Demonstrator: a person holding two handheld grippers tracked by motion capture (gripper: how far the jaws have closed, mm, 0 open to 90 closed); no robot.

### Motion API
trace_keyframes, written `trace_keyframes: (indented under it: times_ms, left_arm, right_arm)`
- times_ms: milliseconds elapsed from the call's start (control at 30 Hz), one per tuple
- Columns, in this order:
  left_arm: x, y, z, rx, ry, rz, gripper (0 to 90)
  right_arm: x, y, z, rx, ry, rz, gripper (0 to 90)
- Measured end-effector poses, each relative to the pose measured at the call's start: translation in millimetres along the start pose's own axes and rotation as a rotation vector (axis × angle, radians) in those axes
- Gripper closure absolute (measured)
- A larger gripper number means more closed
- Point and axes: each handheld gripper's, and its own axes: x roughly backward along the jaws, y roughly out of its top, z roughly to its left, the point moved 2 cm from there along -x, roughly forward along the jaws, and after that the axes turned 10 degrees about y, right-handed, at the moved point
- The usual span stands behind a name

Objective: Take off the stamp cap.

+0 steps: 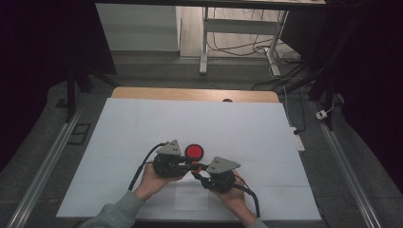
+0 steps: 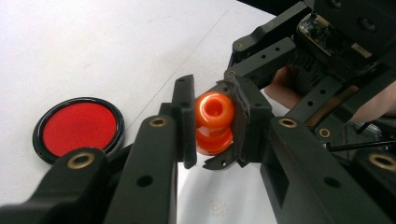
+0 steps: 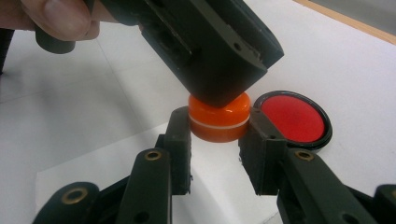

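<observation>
A small orange two-part piece [image 1: 195,166] with a pale seam hangs just above the white table sheet, caught between both grippers. My left gripper [image 1: 189,165] is shut on it from the left; in the left gripper view the orange piece [image 2: 214,122] sits squeezed between my left gripper's [image 2: 213,119] pads. My right gripper [image 1: 198,172] is shut on it from the right; in the right gripper view the orange piece [image 3: 218,122] is pinched at its sides by my right gripper [image 3: 218,136], with a left finger [image 3: 210,56] covering its top. A hand holds each gripper.
A red disc with a black rim [image 1: 194,152] lies flat on the white sheet [image 1: 190,118] just beyond the grippers, also seen as the red disc [image 2: 79,128] and the red disc [image 3: 293,119]. A power strip [image 1: 298,141] lies by the table's right edge.
</observation>
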Motion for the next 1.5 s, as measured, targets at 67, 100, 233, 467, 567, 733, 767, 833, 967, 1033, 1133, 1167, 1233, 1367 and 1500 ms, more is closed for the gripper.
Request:
trace_keyframes:
  times_ms: [67, 100, 233, 467, 567, 733, 767, 833, 967, 1033, 1133, 1167, 1233, 1367, 1500]
  left_arm:
    - [0.1, -0.1, 0.2, 0.001, -0.003, 0.001, 72.3]
    - [0.2, -0.1, 0.2, 0.001, -0.003, 0.001, 72.3]
    - [0.2, 0.1, -0.1, 0.000, -0.002, -0.001, 72.3]
    - [22.9, 0.2, 19.1, 0.077, 0.020, -0.074, 72.3]
    - [23.7, 0.2, 20.3, 0.084, 0.012, -0.081, 72.3]
    - [20.8, 1.3, 14.9, 0.062, 0.004, -0.074, 72.3]
    - [20.7, 1.6, 14.6, 0.063, 0.003, -0.075, 72.3]
    - [20.8, 1.7, 14.9, 0.064, 0.004, -0.075, 72.2]
    - [20.4, 1.3, 15.2, 0.063, 0.011, -0.069, 72.2]
    - [20.4, 1.4, 14.8, 0.061, 0.011, -0.068, 72.2]
    - [20.6, 1.4, 14.3, 0.055, 0.016, -0.066, 72.1]
    - [20.4, 1.3, 14.2, 0.052, 0.016, -0.065, 72.1]
    - [20.2, 1.2, 13.4, 0.047, 0.018, -0.060, 72.1]
    - [20.5, 1.2, 11.5, 0.032, 0.021, -0.054, 72.1]
    - [22.3, 1.1, 12.8, 0.034, 0.019, -0.052, 72.0]
  right_arm:
    - [0.0, -0.3, 0.0, -0.001, 0.002, -0.002, 64.7]
    - [0.0, -0.3, 0.1, 0.001, 0.003, -0.002, 64.7]
    - [0.2, -0.5, 0.1, -0.002, 0.005, -0.008, 64.7]
    - [1.3, -12.8, -7.0, -0.042, -0.009, 0.023, 64.8]
    - [3.4, -9.7, -7.1, -0.040, -0.004, 0.004, 64.8]
    - [2.6, -10.0, -6.0, -0.032, -0.005, 0.007, 64.7]
    - [2.9, -9.9, -5.8, -0.030, -0.010, 0.008, 64.7]
    - [3.6, -9.6, -5.8, -0.027, -0.007, 0.005, 64.7]
    - [5.6, -8.9, -6.0, -0.025, -0.014, -0.004, 64.7]
    - [6.4, -9.0, -6.4, -0.025, -0.018, -0.003, 64.6]
    - [7.0, -9.8, -6.3, -0.028, -0.020, -0.003, 64.6]
    - [7.4, -9.9, -6.5, -0.024, -0.019, -0.004, 64.6]
    - [9.1, -10.4, -6.4, -0.024, -0.026, -0.005, 64.6]
    - [15.9, -13.2, -8.5, -0.018, -0.037, -0.004, 64.5]
    - [27.1, -19.1, -15.2, -0.032, -0.055, -0.008, 64.6]
